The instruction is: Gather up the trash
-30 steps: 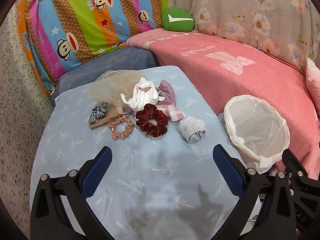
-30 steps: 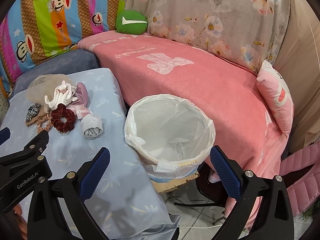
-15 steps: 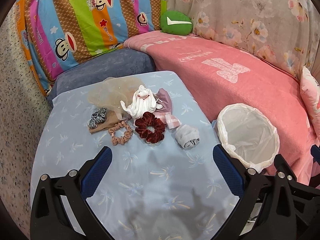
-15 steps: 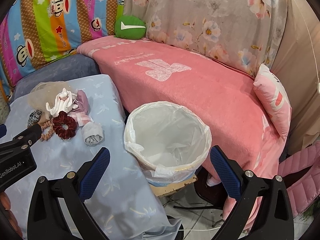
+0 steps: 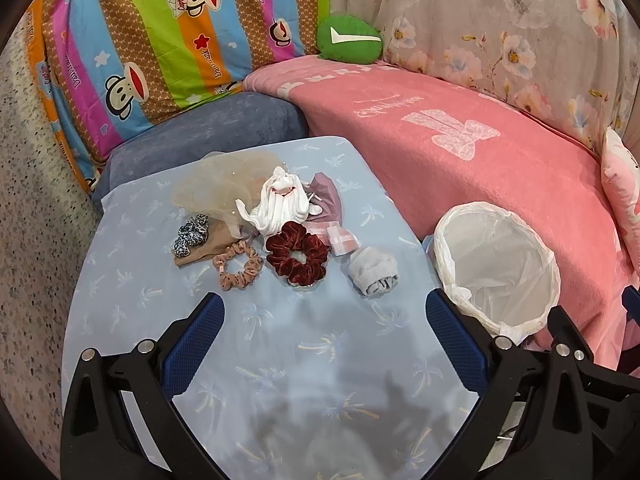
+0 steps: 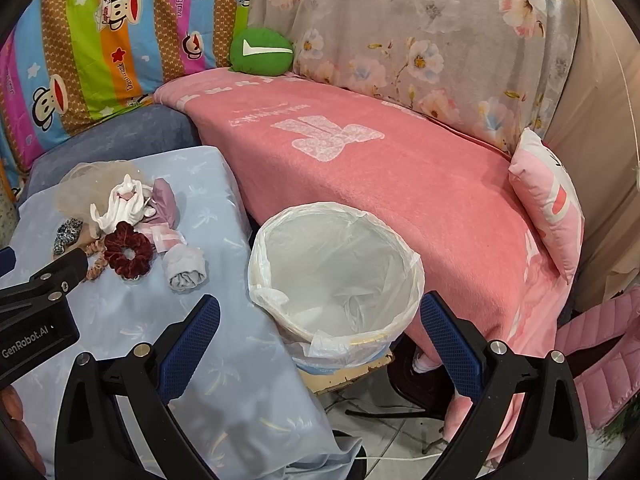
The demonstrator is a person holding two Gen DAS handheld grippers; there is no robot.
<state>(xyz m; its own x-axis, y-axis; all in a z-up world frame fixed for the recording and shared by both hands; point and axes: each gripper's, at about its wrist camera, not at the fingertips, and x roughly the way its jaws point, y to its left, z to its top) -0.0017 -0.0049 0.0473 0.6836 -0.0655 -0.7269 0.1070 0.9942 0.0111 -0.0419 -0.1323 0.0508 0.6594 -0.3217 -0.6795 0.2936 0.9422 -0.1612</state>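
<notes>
Basically nothing grabbed yet. Left gripper [image 5: 324, 316] hangs over the near part of the table [image 5: 132, 308] with its jaws spread wide and empty; right gripper [image 6: 320, 316] is likewise wide apart and empty, framing the trash bin [image 6: 412, 280], which stands just beside the table's right edge, against the pink blanket [image 6: 400, 176].

Change over the last second: both cameras have pulled back and up a bit, so the pile looks smaller and further off than before, and the bin sits more central in the right view. Items themselves have not shifted (same layout in all frames).

Task things sit in one cluster on the far half of the table: dark red scrunchie [image 5: 296, 256], pink scrunchie [image 5: 239, 266], leopard scrunchie [image 5: 191, 234], white cloth [image 5: 280, 202], beige netting [image 5: 218, 184], and a rolled grey sock [image 5: 374, 272] nearest the bin. Bin liner looks empty.

Judgement: task is at the very start; the pull-back reads as lining up, and the sock seems the easiest first pick.
</notes>
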